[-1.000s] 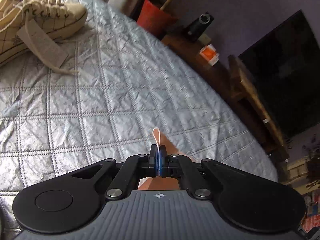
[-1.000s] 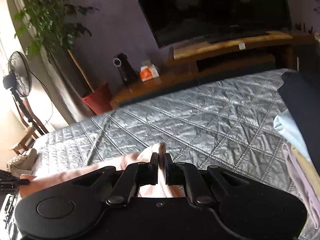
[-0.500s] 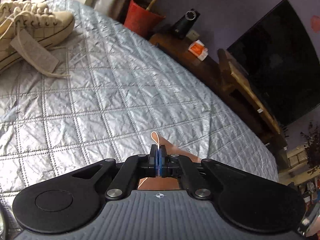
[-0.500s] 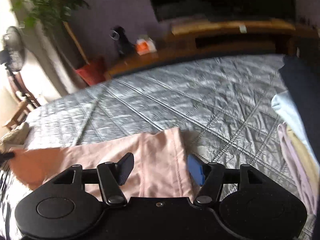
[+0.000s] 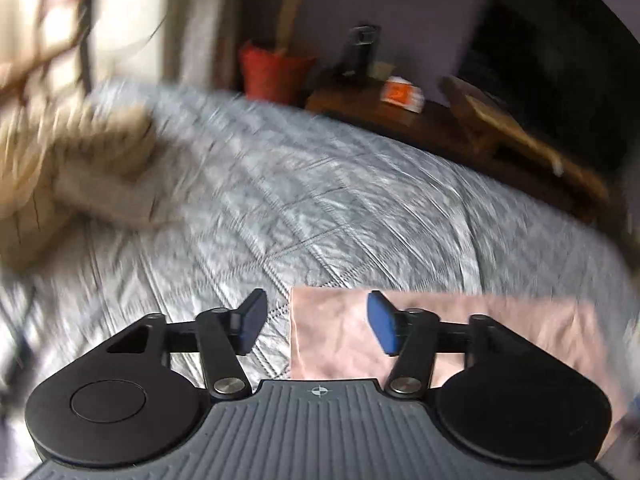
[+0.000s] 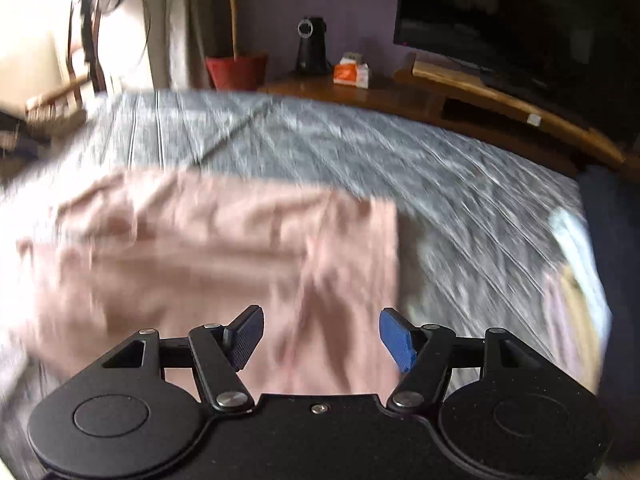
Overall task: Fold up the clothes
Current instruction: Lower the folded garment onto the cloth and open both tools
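Left wrist view: the left gripper (image 5: pixel 316 326) stands with its jaws well apart, having just been opening. Nothing is pinched between them. The pink garment (image 5: pixel 472 332) lies flat on the grey quilted bedspread (image 5: pixel 320 200), its left edge falling in the gap between the fingers; the right finger's blue pad (image 5: pixel 382 326) sits over the cloth, while the left finger is over bare quilt. Whether either pad touches the fabric cannot be told. A beige sneaker (image 5: pixel 80 160), blurred, lies at the far left of the bed. A red pot (image 5: pixel 274 74) stands beyond the bed's far edge.

Right wrist view: the right gripper (image 6: pixel 322 338) is likewise spread wide and grips nothing, its jaws having just been opening. The pink garment (image 6: pixel 200 260) lies spread across the bedspread (image 6: pixel 440 184), passing under the gap between the fingers, its right edge near the right finger. A pile of other clothes (image 6: pixel 576 272) rests at the bed's right side. A dark television (image 6: pixel 520 12) stands on a wooden unit (image 6: pixel 500 100) behind.
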`<state>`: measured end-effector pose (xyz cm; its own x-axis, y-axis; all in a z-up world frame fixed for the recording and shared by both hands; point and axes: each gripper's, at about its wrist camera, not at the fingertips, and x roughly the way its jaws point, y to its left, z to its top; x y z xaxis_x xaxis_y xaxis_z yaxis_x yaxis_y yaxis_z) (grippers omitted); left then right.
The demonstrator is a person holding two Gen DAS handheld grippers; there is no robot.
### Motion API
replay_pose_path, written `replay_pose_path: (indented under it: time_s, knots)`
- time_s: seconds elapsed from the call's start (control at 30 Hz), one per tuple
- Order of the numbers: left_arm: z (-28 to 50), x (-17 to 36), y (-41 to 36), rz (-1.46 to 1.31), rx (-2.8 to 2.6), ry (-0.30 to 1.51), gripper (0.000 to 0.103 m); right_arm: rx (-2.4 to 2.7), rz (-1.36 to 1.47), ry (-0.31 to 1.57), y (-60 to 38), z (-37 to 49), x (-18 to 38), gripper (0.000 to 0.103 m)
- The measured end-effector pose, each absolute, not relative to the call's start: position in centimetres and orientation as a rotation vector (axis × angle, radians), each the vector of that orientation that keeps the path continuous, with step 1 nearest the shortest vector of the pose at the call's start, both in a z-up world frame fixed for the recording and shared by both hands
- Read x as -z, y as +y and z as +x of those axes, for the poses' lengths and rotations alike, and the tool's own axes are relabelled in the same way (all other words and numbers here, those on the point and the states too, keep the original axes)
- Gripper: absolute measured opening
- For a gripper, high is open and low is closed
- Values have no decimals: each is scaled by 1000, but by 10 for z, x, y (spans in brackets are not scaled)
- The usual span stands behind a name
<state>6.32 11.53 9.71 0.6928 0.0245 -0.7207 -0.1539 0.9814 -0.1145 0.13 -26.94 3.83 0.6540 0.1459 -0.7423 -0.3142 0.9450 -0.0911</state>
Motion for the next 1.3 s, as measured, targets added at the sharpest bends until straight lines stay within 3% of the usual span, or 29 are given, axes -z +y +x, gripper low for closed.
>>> replay_pose_path:
  time_s: [0.07,0.23,0.4,0.47,0.7,0.97,1.03,1.17,1.3]
  knots:
    - [46,-103,92,-5,-63,760,75,-275,-374,810,-265,-24,-35,62]
    - [-15,-93,35,413,100,646,79,-353,-773,830,-247,-62,-14,62]
    - [-46,-61,11,533,211,727,79,-373,-921,769,-238,-71,2,65]
    - [-56,-54,4,585,238,726,79,-388,-959,737,-237,-68,4,70]
    - [-100,-23,-22,840,346,683,80,-452,-1123,663,-229,-58,11,71]
    - [-102,-10,-20,937,353,685,85,-471,-1072,644,-238,-58,11,70]
    - [-106,-11,-20,968,369,678,86,-487,-1052,670,-239,-55,8,62]
    - [-117,-4,-16,1072,403,645,92,-502,-1021,684,-238,-57,7,59]
    - [-111,-7,-13,1089,461,673,88,-465,-907,707,-248,-55,5,60]
